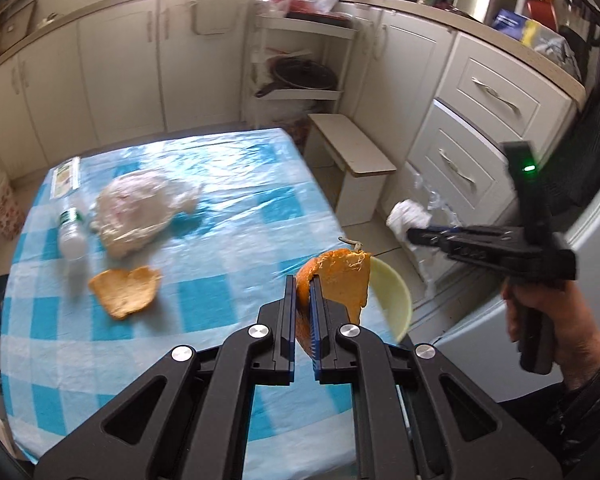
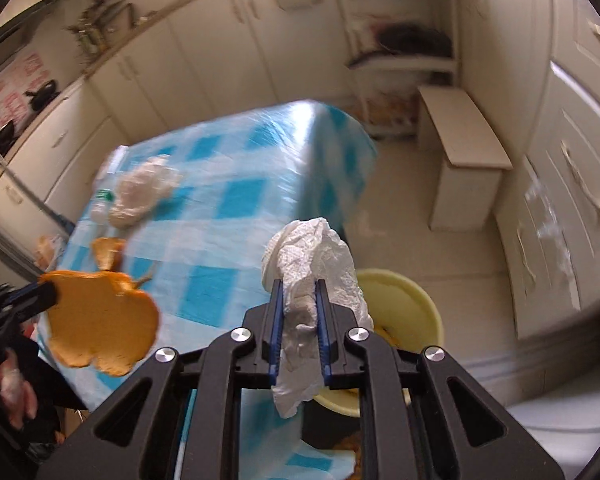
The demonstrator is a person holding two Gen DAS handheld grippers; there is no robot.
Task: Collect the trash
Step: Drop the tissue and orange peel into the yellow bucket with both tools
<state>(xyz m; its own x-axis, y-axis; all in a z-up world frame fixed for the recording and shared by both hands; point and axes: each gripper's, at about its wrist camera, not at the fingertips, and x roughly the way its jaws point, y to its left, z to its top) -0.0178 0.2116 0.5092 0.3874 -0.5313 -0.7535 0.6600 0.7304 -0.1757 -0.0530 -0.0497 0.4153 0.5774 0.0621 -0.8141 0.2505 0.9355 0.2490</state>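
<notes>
Carry step: left gripper pinches orange peel; right gripper clamps tissue. Next: release both w/ yellow bin below, 4 o'clock off table.

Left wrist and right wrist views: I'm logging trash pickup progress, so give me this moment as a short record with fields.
left gripper: shut on orange peel
right gripper: jaws opening, crumpled paper towel between them
bin: yellow bucket on the floor beside the table
left on table: second orange peel, plastic bottle, plastic bag, paper packet
table: blue checked cloth
</notes>
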